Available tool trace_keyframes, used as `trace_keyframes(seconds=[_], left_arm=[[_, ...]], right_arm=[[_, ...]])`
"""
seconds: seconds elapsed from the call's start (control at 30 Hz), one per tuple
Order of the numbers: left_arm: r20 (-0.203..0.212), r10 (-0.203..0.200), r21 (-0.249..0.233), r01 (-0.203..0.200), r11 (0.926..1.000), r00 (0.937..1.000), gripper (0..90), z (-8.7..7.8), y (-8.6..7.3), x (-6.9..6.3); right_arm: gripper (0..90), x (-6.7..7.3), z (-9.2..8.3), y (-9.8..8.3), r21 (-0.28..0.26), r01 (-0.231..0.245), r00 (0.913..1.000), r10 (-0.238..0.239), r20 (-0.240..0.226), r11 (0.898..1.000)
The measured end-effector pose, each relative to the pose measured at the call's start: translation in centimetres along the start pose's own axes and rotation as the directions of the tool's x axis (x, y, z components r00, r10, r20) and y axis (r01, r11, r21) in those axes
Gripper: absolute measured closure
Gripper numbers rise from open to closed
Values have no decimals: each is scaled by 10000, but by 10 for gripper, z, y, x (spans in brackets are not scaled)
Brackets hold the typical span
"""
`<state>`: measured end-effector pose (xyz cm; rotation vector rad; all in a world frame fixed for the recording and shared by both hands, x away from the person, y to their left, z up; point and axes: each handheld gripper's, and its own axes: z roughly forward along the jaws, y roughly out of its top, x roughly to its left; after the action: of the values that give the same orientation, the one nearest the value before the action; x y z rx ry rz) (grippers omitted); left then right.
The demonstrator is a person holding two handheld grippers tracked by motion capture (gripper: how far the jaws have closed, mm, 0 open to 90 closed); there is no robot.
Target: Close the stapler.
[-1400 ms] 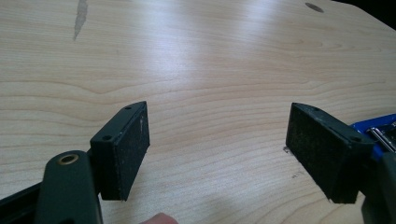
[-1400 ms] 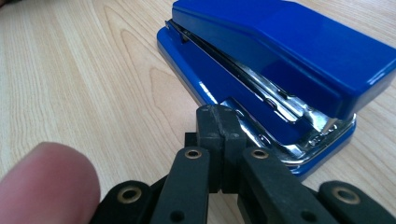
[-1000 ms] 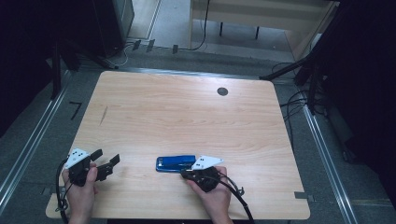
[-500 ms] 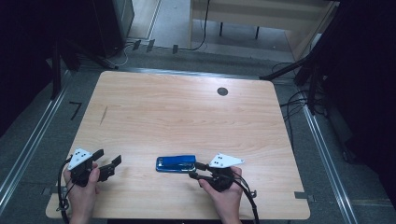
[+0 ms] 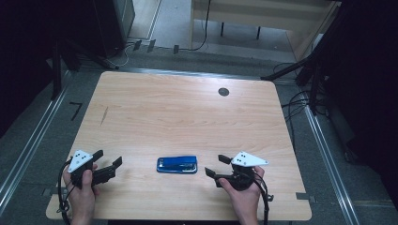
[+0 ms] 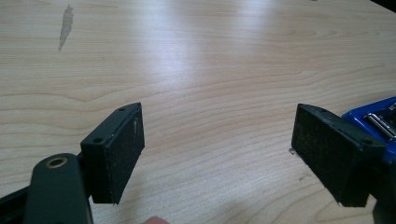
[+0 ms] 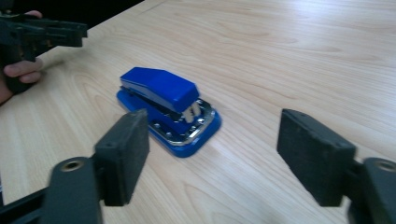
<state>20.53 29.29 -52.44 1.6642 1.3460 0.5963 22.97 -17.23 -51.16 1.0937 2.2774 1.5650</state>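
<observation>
The right hand-held gripper [image 5: 213, 166] has just let go of the blue stapler [image 5: 177, 164] and drawn back, jaws opening wide and empty — it now lies free near the desk's [image 5: 187, 112] front edge, left hand-held gripper [image 5: 109, 161] wide too.

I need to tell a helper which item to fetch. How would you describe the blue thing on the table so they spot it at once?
On the light wooden table, look near the front edge, between the left gripper and the right gripper. There lies a small blue stapler, flat on its base, touched by neither. It is the one bright blue item on the wood, with shiny metal showing at its mouth.
</observation>
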Motion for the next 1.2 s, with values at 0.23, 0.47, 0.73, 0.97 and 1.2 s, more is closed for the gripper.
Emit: trace_keyframes(seconds=[0.23, 0.47, 0.73, 0.97, 1.2], left_arm=[[15, -17, 3, 17, 10000, 10000, 174, 0, 0, 0], [0, -17, 48, 17, 10000, 10000, 175, 1, 0, 0], [-7, -30, 72, 30, 10000, 10000, 175, 1, 0, 0], [-11, -41, 78, 41, 10000, 10000, 175, 1, 0, 1], [-21, -51, 78, 51, 10000, 10000, 175, 1, 0, 1]], right_arm=[[129, -12, -16, -1, -252, -221, 9988, 232, 441, 9994], [48, -26, -30, -3, -460, -530, 9941, 571, 924, 9975], [0, -40, -46, -6, -565, -773, 9824, 857, 1659, 9954], [0, -51, -57, -12, -524, -836, 9761, 924, 1967, 9951], [0, -61, -70, -18, -449, -852, 9666, 935, 2384, 9954]])
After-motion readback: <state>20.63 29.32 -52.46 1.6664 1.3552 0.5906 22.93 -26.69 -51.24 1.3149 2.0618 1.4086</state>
